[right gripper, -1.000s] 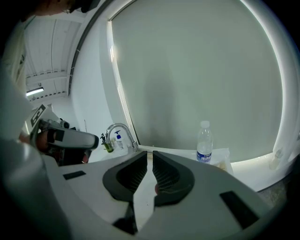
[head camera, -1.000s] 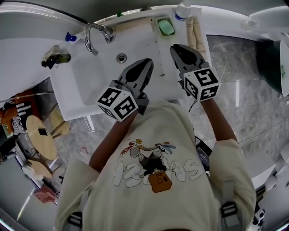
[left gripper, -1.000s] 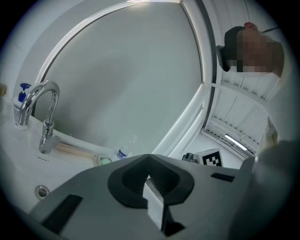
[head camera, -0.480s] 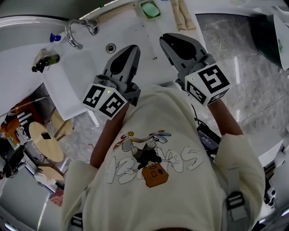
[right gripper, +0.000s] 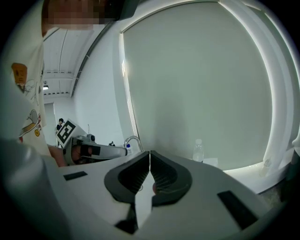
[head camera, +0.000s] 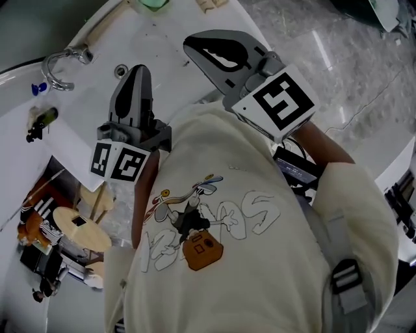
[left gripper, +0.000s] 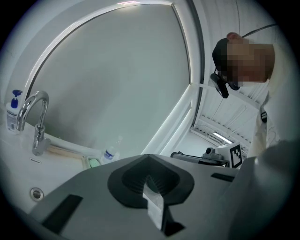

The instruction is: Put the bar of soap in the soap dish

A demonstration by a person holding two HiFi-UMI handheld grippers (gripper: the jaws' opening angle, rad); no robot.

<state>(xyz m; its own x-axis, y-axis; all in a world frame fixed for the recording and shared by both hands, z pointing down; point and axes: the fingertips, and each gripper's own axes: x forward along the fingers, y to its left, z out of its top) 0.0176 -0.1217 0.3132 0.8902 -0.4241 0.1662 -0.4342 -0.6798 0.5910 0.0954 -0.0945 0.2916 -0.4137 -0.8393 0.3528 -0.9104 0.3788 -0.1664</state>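
The green bar of soap (left gripper: 94, 162) lies in its pale dish (left gripper: 87, 162) on the back ledge of the white sink (head camera: 78, 140), next to a water bottle (left gripper: 109, 153). In the head view only a green sliver of the soap (head camera: 155, 2) shows at the top edge. My left gripper (head camera: 138, 70) hangs over the basin, shut and empty. My right gripper (head camera: 195, 44) is higher, over the counter's right side. Its jaws are closing and meet at the tips (right gripper: 150, 154) with nothing between them. Both grippers are well short of the dish.
A chrome faucet (head camera: 62, 65) and the drain (head camera: 121, 70) lie left of the left gripper. A dark bottle (head camera: 39, 120) and a blue pump bottle (head camera: 38, 88) sit at the sink's left. Round wooden stools (head camera: 81, 224) stand on the marble floor below. A large mirror (right gripper: 197, 84) backs the sink.
Both grippers have risen and drawn back from the sink's back ledge, the right one more. The soap dish has slid to the head view's top edge.
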